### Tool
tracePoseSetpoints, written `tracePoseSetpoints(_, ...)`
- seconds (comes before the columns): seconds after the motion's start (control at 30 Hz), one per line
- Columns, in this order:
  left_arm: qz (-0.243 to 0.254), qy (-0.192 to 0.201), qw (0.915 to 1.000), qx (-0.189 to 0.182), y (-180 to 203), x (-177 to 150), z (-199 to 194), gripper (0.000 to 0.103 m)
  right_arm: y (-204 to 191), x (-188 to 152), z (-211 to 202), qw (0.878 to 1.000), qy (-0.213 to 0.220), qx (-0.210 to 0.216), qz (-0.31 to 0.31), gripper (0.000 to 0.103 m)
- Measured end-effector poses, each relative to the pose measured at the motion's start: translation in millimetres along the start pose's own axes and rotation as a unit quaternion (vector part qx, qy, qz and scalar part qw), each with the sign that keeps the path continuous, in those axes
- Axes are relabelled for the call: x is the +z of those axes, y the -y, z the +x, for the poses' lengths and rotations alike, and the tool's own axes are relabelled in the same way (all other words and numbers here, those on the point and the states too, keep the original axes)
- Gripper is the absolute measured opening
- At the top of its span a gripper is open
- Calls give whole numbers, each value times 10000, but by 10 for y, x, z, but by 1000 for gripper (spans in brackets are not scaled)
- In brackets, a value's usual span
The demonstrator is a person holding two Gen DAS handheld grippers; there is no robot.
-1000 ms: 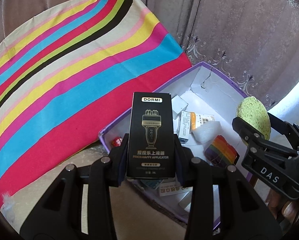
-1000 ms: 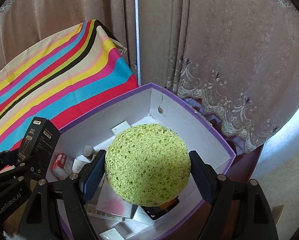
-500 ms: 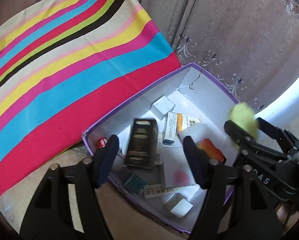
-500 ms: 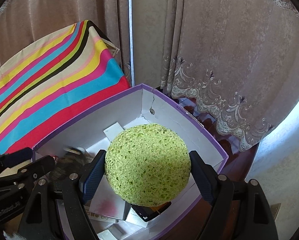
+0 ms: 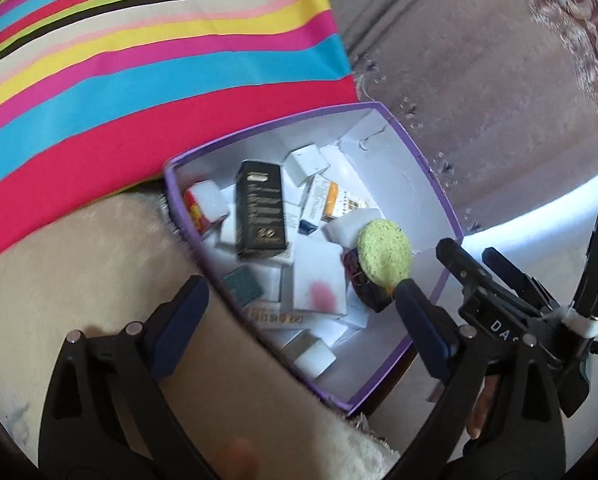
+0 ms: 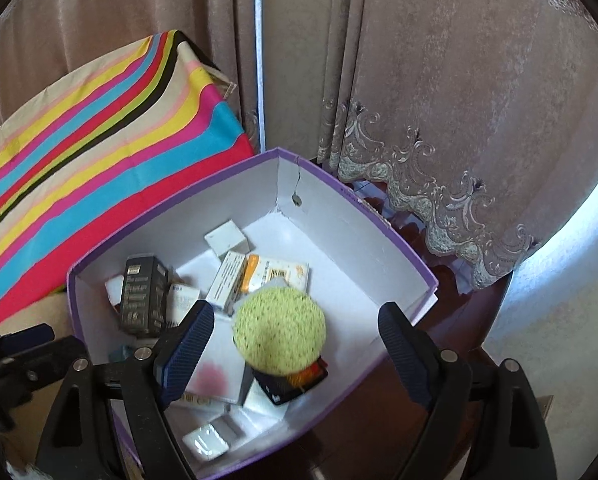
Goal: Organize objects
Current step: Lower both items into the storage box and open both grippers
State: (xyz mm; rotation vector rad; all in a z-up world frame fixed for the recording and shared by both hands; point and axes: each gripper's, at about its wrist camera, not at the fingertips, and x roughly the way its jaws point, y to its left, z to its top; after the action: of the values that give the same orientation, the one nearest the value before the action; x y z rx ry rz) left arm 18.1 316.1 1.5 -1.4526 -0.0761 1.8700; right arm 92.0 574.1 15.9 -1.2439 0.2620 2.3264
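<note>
A purple box with white inside walls (image 5: pixel 399 184) (image 6: pixel 339 232) holds several small cartons. The black DORMI carton (image 5: pixel 261 210) (image 6: pixel 143 300) lies flat in its left part. The round green sponge (image 5: pixel 384 254) (image 6: pixel 279 326) rests on a dark striped item (image 6: pixel 295 384) in the box. My left gripper (image 5: pixel 299 326) is open and empty above the box's near edge. My right gripper (image 6: pixel 295 354) is open and empty just above the sponge; it also shows at the right of the left wrist view (image 5: pixel 495 276).
A striped cloth (image 5: pixel 139 60) (image 6: pixel 99 140) covers the surface left of the box. A pale fluffy mat (image 5: pixel 79 264) lies under the left gripper. Patterned curtains (image 6: pixel 419 80) hang behind. Dark wood (image 6: pixel 451 280) shows at the box's right.
The left gripper opened and the black carton dropped flat into the box. The right gripper then opened and the sponge fell onto the items in the box. Both grippers pulled back slightly.
</note>
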Motion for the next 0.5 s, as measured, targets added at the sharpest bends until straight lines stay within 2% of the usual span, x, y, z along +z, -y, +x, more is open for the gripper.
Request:
tracePoseSetpoints(0.1, 41, 115, 9999, 122, 36, -99, -105, 96, -71, -35, -48, 9999, -45, 28, -133, 86)
tracePoseSetpoints(0.2, 10, 140, 9999, 95, -11, -128, -119, 97, -133, -68, -107, 9997, -83, 48, -242, 86)
tracePoseSetpoints(0.37, -10, 136, 9999, 41, -20, -113, -81, 102, -153, -78, -207, 9993, -29, -123, -345, 86)
tracePoseSetpoints(0.5, 81, 106, 9997, 184, -1, -120, -40, 102, -158, -53, -269, 9989, 8, -237, -413, 86)
